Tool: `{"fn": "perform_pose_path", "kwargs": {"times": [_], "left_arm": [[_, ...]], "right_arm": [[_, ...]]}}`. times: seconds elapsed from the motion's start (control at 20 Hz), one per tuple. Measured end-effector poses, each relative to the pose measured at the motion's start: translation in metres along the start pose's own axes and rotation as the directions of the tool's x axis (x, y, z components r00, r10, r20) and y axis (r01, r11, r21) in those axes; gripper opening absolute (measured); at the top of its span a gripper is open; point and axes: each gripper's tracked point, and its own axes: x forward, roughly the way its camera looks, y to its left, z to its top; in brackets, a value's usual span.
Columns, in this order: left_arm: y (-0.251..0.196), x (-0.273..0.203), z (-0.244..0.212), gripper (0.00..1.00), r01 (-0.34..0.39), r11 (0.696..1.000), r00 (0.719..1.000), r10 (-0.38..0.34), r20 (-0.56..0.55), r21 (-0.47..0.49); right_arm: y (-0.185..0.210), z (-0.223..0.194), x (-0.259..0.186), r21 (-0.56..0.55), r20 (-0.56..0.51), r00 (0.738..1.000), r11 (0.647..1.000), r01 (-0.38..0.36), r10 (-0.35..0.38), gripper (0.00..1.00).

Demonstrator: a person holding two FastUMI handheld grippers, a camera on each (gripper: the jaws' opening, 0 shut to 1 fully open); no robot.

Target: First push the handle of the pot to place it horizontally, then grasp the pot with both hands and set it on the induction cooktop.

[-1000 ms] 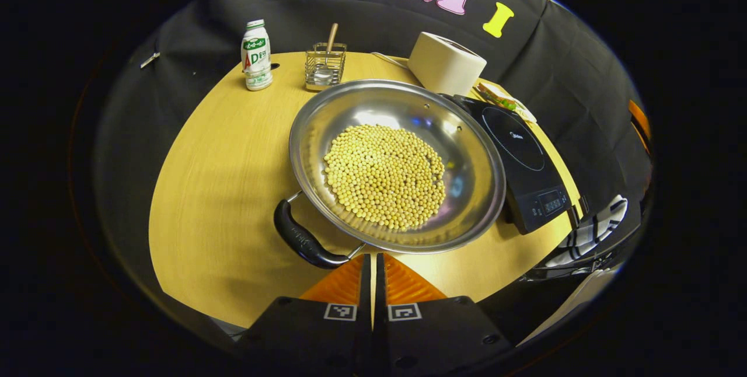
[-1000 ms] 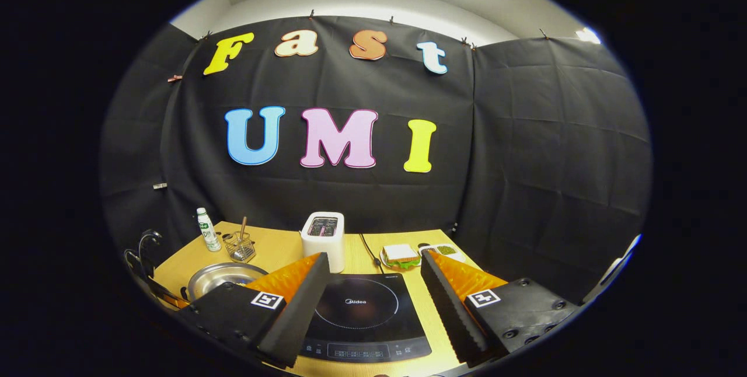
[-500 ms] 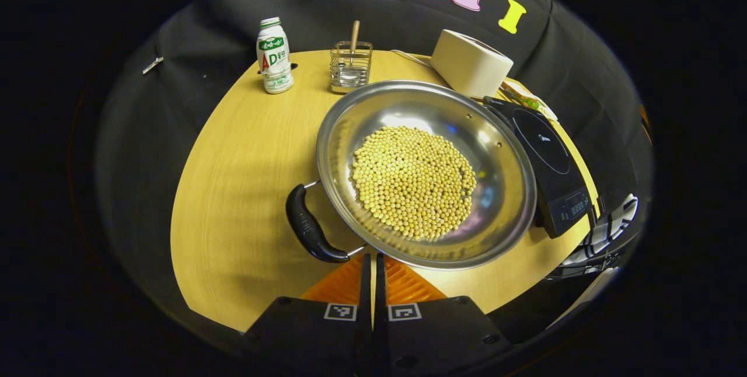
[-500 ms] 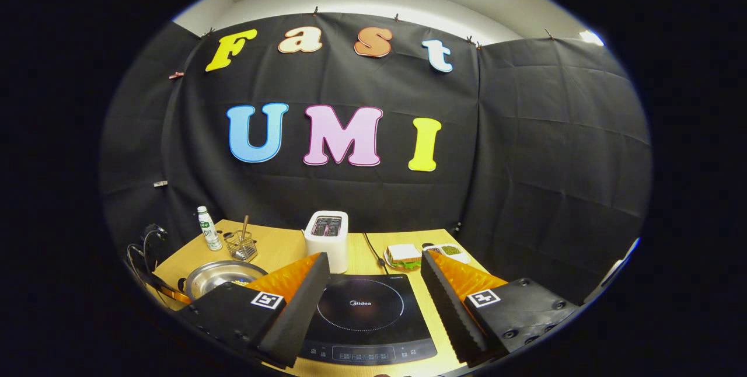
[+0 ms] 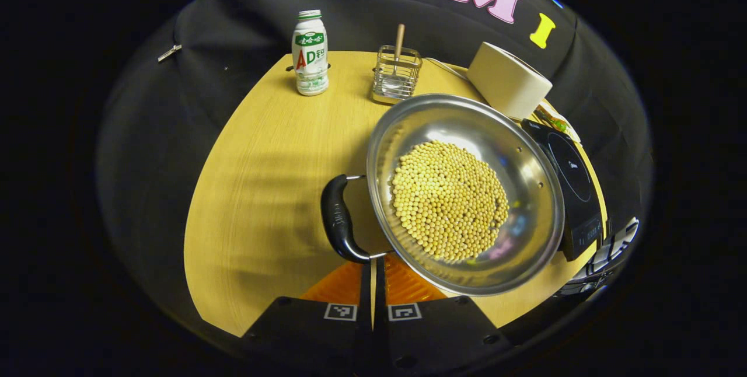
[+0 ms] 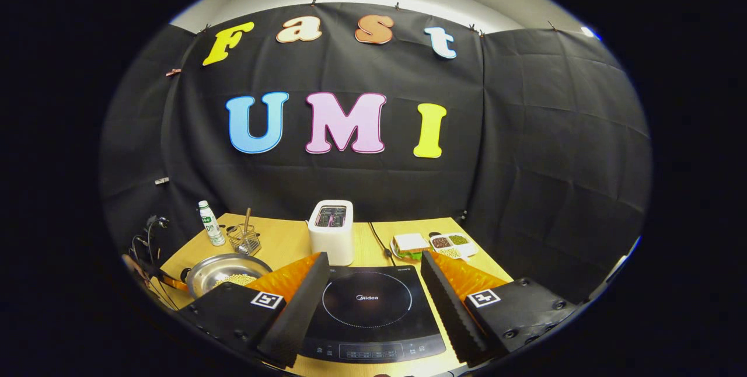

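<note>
Steel pot (image 5: 461,190) resting on the wooden table (image 5: 262,178), holding a heap of pale yellow beans (image 5: 449,199) (piled across the bottom, walls bare). Black handle (image 5: 339,226) on the pot's side away from the induction cooktop (image 5: 575,187), which lies just beside the pot's opposite rim, its far end cut off behind that rim. Behind the pot: a wire basket (image 5: 397,73) with a wooden-handled utensil standing in it, a white bottle (image 5: 310,53) farther out, a white toaster (image 5: 508,79) close to the rim. Left gripper (image 5: 373,272) with fingers pressed together, nothing between them, tips just under the handle's near end; contact hard to judge. Right gripper (image 6: 373,289) with fingers spread wide apart above the cooktop (image 6: 370,313), holding nothing. Beyond the cooktop there: a sandwich (image 6: 410,244) and a divided tray (image 6: 454,243) of small dark and green bits (too small to identify). Pot (image 6: 227,272) partly hidden behind that gripper's finger.
</note>
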Motion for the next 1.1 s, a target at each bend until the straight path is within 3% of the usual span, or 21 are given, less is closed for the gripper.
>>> {"fn": "perform_pose_path", "kwargs": {"times": [0.55,0.85,0.95,1.0,1.1], "left_arm": [[0.022,0.014,0.029,0.05,-0.046,0.999,0.999,0.046,0.015,0.016],[0.029,-0.024,0.035,0.05,-0.09,0.995,0.99,0.094,0.103,-0.038],[0.027,-0.039,0.046,0.07,-0.067,0.995,0.985,0.079,0.154,-0.08],[0.025,-0.046,0.053,0.17,-0.05,0.994,0.98,0.067,0.187,-0.093],[0.024,-0.053,0.064,0.57,-0.038,0.994,0.97,0.061,0.234,-0.098]], "right_arm": [[0.004,-0.009,0.017,0.018,-0.042,0.999,1.0,-0.003,0.003,0.98],[0.033,-0.039,0.028,0.044,-0.12,0.99,0.996,-0.073,0.078,0.98],[0.05,-0.055,0.031,0.062,-0.167,0.979,0.992,-0.108,0.117,0.99],[0.06,-0.063,0.034,0.071,-0.194,0.971,0.99,-0.124,0.136,0.99],[0.081,-0.079,0.04,0.083,-0.242,0.953,0.982,-0.169,0.185,0.98]]}}
